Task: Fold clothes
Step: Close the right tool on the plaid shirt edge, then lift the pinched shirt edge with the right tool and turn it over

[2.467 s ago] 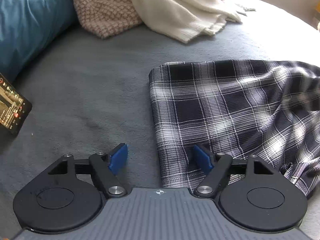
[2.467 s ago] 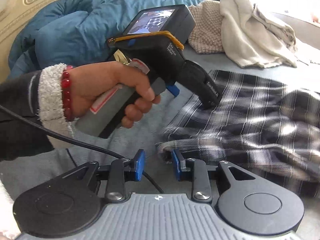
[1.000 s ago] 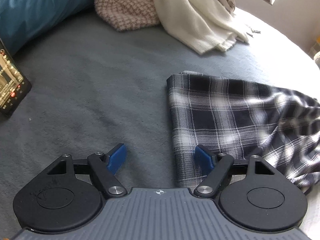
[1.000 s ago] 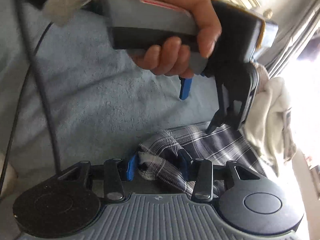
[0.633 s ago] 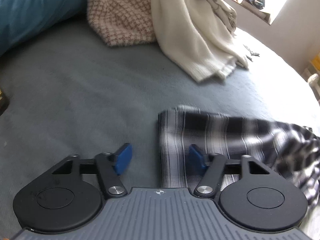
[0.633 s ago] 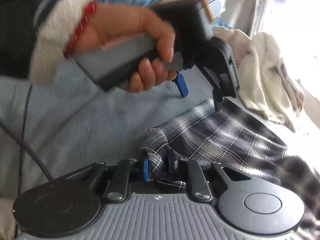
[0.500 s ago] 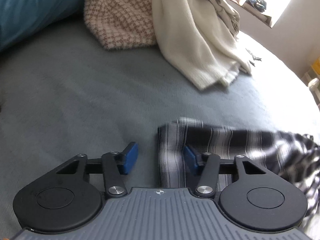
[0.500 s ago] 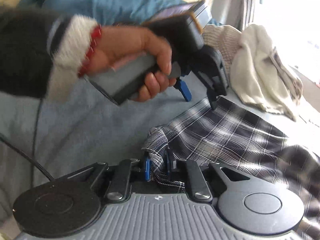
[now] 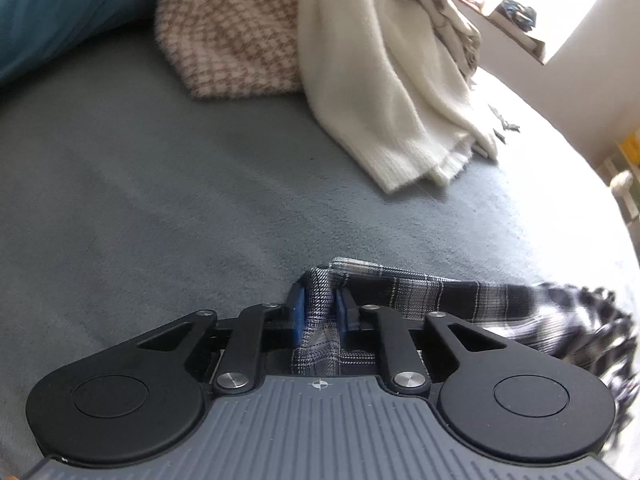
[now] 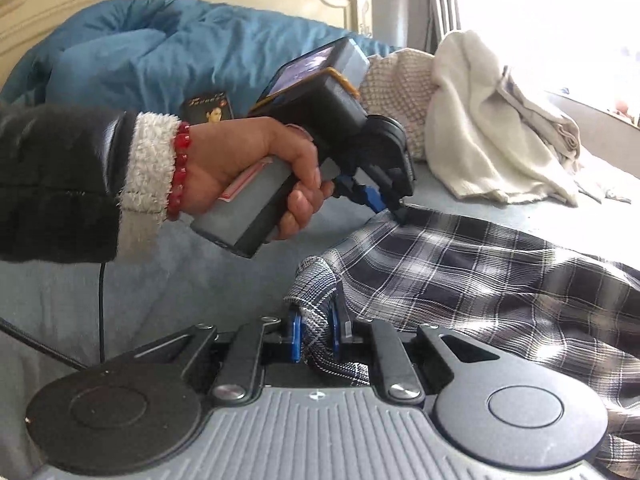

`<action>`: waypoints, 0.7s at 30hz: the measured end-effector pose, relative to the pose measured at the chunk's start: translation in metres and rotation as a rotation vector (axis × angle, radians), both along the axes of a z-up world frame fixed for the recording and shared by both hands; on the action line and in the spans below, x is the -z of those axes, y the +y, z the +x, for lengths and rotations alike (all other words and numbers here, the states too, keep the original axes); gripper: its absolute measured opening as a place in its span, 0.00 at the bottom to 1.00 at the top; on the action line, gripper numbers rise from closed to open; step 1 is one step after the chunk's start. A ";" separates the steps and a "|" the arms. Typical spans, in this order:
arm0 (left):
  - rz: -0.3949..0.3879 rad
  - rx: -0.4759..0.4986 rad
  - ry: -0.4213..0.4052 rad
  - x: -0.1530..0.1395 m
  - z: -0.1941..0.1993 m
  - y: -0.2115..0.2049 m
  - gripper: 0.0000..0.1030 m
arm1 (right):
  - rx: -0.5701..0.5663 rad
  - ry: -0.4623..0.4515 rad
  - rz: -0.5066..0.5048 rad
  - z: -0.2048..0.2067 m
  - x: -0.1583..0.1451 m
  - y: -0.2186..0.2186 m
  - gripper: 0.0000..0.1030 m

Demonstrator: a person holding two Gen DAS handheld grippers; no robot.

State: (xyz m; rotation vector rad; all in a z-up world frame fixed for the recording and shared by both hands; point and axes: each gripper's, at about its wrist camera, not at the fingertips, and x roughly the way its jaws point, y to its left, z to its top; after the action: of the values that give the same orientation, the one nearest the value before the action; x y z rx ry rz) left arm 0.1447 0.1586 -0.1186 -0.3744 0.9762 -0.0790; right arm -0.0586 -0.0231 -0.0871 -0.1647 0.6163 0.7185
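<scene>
The left gripper (image 9: 319,314), jaws closing on cloth, and the right gripper (image 10: 314,334), clamped, pinch neighbouring corners of the plaid shirt (image 10: 480,280) to lift its edge for folding.

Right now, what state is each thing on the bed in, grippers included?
Black and white plaid shirt: rumpled on the grey bedcover, two corners pinched.
Left gripper: jaws closing, plaid corner between the pads.
Right gripper: shut on a bunched plaid corner.
Cream knitted sweater: unfolded, heaped.
Pink and white houndstooth garment: unfolded, partly under the sweater.
Blue duvet: crumpled by the headboard.
</scene>
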 end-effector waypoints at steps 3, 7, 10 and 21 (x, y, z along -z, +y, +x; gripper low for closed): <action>-0.030 -0.013 0.005 -0.001 -0.006 0.010 0.34 | 0.006 -0.002 0.009 0.000 0.000 -0.002 0.14; -0.086 -0.026 0.027 0.006 -0.009 0.022 0.36 | 0.004 -0.001 0.019 0.002 0.000 -0.004 0.14; -0.143 -0.038 0.021 0.012 -0.006 0.026 0.37 | 0.007 -0.003 0.022 0.001 -0.001 -0.005 0.14; -0.155 -0.044 -0.003 0.013 0.004 0.016 0.10 | 0.037 -0.012 0.039 0.002 -0.006 -0.009 0.14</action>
State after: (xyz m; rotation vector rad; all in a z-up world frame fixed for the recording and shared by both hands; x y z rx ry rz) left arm 0.1488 0.1743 -0.1321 -0.5381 0.9608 -0.1161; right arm -0.0563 -0.0323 -0.0815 -0.1216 0.5916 0.6932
